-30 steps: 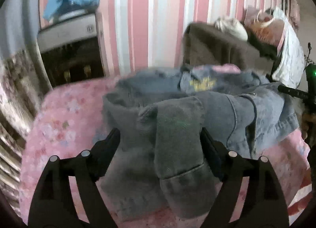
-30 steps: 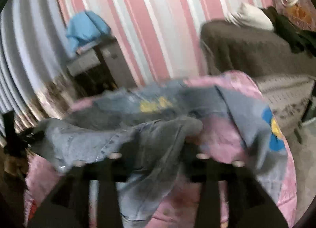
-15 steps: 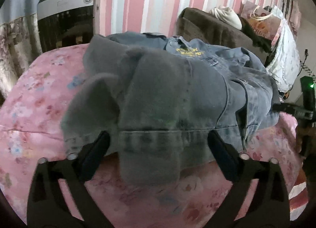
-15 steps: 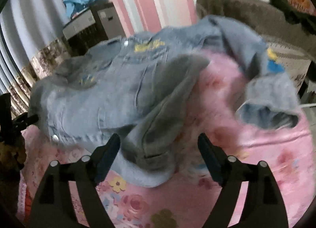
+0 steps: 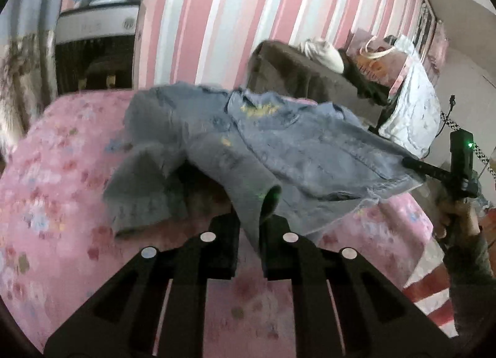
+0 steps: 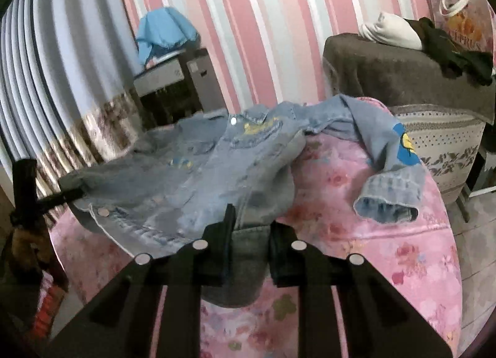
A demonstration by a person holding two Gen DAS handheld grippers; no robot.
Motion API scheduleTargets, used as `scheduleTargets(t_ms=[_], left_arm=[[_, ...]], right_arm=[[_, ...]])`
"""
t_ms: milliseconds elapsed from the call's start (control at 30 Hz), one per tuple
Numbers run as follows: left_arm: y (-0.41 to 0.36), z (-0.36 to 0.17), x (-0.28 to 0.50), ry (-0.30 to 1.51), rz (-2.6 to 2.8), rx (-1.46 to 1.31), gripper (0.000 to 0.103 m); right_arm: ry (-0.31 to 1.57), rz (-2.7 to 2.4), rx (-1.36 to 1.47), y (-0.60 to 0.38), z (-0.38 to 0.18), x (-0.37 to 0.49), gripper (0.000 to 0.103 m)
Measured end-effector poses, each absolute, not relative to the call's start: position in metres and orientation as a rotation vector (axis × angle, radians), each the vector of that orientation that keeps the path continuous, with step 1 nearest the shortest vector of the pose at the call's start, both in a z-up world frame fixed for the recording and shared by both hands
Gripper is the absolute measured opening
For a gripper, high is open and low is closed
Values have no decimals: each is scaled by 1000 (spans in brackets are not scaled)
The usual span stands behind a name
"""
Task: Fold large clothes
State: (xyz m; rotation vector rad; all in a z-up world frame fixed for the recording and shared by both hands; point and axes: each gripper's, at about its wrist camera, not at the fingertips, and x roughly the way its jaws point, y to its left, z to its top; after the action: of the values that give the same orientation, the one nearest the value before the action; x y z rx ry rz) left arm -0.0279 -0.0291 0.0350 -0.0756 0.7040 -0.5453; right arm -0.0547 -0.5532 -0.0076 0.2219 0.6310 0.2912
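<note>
Denim jacket [image 5: 297, 141], rumpled, pale, soft-creased

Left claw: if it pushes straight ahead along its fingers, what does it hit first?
The denim jacket. The left claw is already shut on its hem, so the lifted denim body lies directly ahead, with the pink floral bedspread below. Depth is hard to judge through the fisheye.

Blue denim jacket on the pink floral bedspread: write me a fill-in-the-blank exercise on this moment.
1. The blue denim jacket lies on a pink ____ bedspread.
2. The left gripper is shut on the jacket's ____.
3. The right gripper is ____ on the jacket's hem.
4. The free sleeve carries a blue and ____ patch.

Missing words: floral; hem; shut; yellow
</note>
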Motion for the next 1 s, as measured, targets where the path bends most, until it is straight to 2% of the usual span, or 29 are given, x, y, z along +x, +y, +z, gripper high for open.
scheduleTargets(t_ms=[67,100,133,167,200,267,400,500,633,700,767,833,867,933,1000], left_arm=[[-27,19,-33,754,-546,-62,12],[-26,9,-33,784,-542,-52,24],[-24,-4,-36,815,-516,-47,31],[-20,-9,-36,815,-489,-42,42],[-13,-14,-39,806,-437,-22,60],[2,-16,-38,779,-345,-2,81],[32,-18,-11,749,-212,33,83],[38,-26,15,758,-196,87,83],[29,-45,48,829,-215,148,83],[20,-52,56,864,-244,171,76],[14,-50,61,849,-240,174,75],[10,-50,70,861,-263,165,67],[8,-51,75,874,-269,163,62],[6,-50,79,858,-259,171,43],[14,-43,80,843,-255,129,9]], right_arm=[[687,262,220,-555,-26,-51,22],[707,241,211,-554,-32,-48,32],[728,203,199,-557,-40,-48,38],[726,182,196,-559,-43,-49,47],[704,165,206,-564,-41,-53,54],[668,155,228,-572,-34,-59,60],[606,157,243,-580,-16,-53,68],[589,182,252,-580,-7,-48,68],[571,218,248,-568,4,-37,74],[573,228,246,-562,4,-29,77],[578,245,254,-558,3,-22,77],[586,255,260,-549,0,-16,77],[591,263,264,-545,-2,-12,77],[601,272,256,-536,-7,-3,77],[612,261,230,-527,-12,4,77]])
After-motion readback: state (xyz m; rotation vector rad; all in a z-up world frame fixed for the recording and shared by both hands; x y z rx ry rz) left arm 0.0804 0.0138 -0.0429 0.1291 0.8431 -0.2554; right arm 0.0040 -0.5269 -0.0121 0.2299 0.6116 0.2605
